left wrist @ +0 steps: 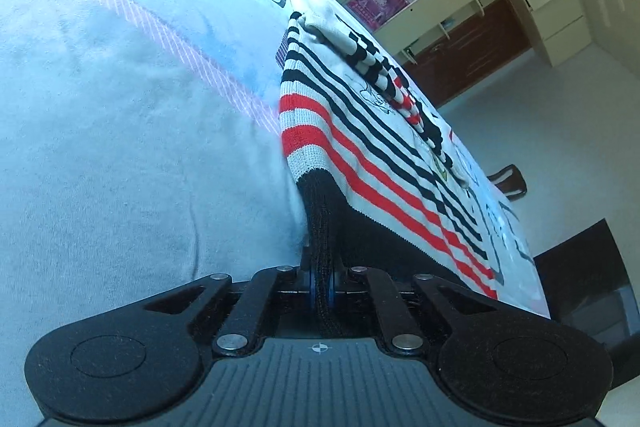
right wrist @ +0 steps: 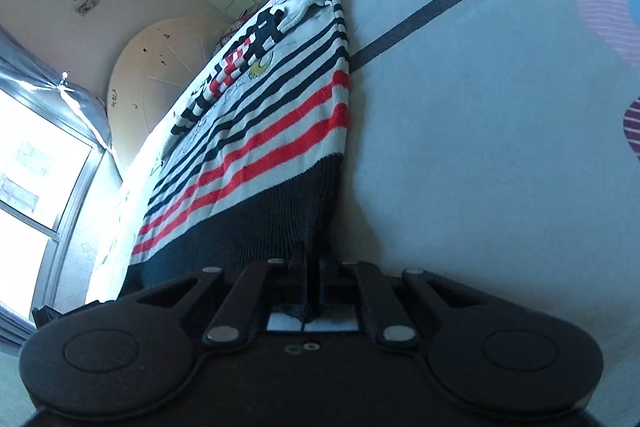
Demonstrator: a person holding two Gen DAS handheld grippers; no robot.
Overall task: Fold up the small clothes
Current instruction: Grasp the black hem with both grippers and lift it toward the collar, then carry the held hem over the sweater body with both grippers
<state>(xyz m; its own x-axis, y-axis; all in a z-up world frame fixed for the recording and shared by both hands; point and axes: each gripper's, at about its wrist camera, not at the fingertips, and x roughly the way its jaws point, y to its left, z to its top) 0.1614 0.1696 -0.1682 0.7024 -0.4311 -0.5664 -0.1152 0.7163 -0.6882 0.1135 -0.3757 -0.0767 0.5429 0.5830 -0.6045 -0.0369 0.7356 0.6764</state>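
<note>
A: Low at the centre of the left wrist view, what do the left tongs point(left wrist: 321, 291) have?

B: They're clamped on the black hem of the striped sweater point(left wrist: 360, 131), which stretches away toward the upper right over the pale bedsheet point(left wrist: 120, 127).

A: And the right tongs point(right wrist: 310, 287)?

B: Closed on the same black hem, at bottom centre; the sweater runs up and left, one sleeve point(right wrist: 240, 59) folded across it.

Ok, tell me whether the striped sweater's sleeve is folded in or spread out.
Folded in: one striped sleeve lies across the striped sweater body. The other sleeve cannot be told. Both tongs grip the dark hem.
</note>
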